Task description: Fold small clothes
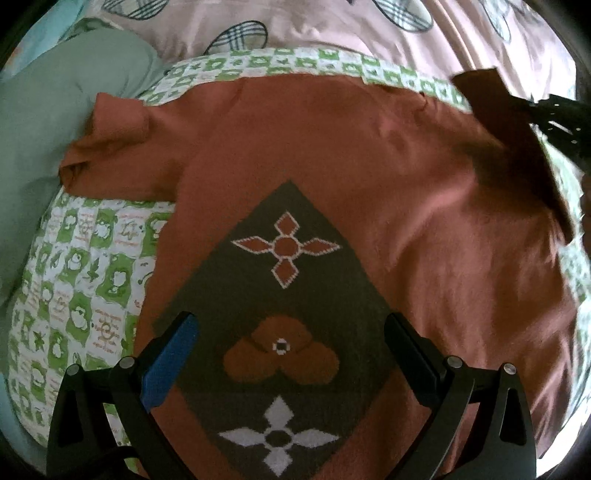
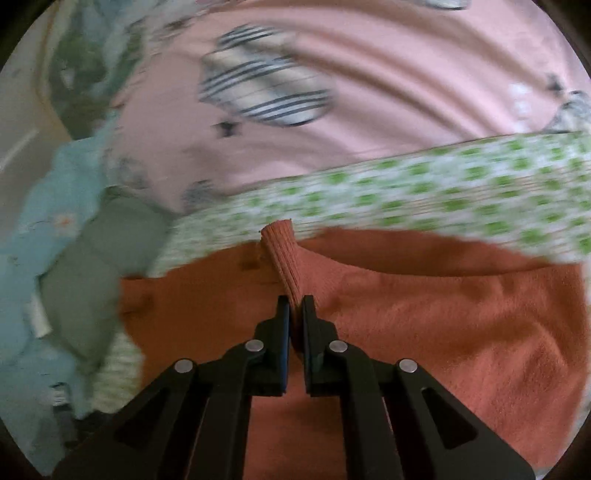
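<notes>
While the rust-orange sweater lies spread flat on a green-and-white checked cloth, the sage-green pillow sits at far left, touching the sweater's left sleeve, which is bunched and folded back on itself. Left gripper hovers over the sweater's lower front, fingers wide apart, nothing between them; blue pad on one finger. Between the fingers shows the dark diamond panel with orange and white flower motifs. Pink bedsheet with plaid ovals runs behind the checked cloth. At far right of the left wrist view, the right sleeve is lifted off the cloth, blurred, with the right gripper only partly in frame. Right wrist view: light blue fabric at left, then right gripper, fingers clamped on the ribbed cuff, which sticks up past the fingertips. Sweater body below it, to the right. Background motion-blurred.
</notes>
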A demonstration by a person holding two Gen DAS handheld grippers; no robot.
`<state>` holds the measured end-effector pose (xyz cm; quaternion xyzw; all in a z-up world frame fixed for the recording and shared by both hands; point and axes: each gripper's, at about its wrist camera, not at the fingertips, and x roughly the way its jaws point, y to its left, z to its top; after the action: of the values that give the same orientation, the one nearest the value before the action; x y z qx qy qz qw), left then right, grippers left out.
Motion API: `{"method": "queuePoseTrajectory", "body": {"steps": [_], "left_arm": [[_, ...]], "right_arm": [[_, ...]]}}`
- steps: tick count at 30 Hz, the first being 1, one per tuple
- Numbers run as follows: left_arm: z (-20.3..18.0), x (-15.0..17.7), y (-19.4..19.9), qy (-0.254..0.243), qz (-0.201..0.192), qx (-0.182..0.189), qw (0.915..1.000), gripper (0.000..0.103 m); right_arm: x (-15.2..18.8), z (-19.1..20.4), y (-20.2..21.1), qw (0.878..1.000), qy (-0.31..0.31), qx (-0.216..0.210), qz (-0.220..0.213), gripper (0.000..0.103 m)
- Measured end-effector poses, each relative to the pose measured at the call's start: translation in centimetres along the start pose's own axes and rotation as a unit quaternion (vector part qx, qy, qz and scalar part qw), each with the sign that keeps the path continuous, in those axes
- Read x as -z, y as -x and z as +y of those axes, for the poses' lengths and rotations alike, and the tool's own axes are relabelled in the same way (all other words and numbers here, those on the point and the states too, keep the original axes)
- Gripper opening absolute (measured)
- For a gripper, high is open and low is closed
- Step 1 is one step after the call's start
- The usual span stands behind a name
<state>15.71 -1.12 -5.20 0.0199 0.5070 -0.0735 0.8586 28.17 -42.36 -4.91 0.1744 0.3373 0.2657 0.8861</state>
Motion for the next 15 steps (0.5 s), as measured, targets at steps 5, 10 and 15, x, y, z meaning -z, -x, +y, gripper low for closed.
{"method": "queuePoseTrajectory", "body": {"steps": [5,10,15], "left_arm": [[2.0,-0.3,0.7,0.031,-0.011,0.029,0.999,0.101],[3.5,-0.7,0.5,0.041,-0.021,0.04,0.9981,0.101],[4.6,-1.8,-0.7,0.061,-0.023,0.08,0.9946,0.101]], "right_arm": [[1.9,6.7,-5.9,0.997,0.005,-0.072,0.031,0.007],[4.3,10.5,-11.6,0.991,-0.001,-0.108,0.074,0.007],[6.3,12.7,-15.1,0.985,-0.005,-0.132,0.107,0.013]]}}
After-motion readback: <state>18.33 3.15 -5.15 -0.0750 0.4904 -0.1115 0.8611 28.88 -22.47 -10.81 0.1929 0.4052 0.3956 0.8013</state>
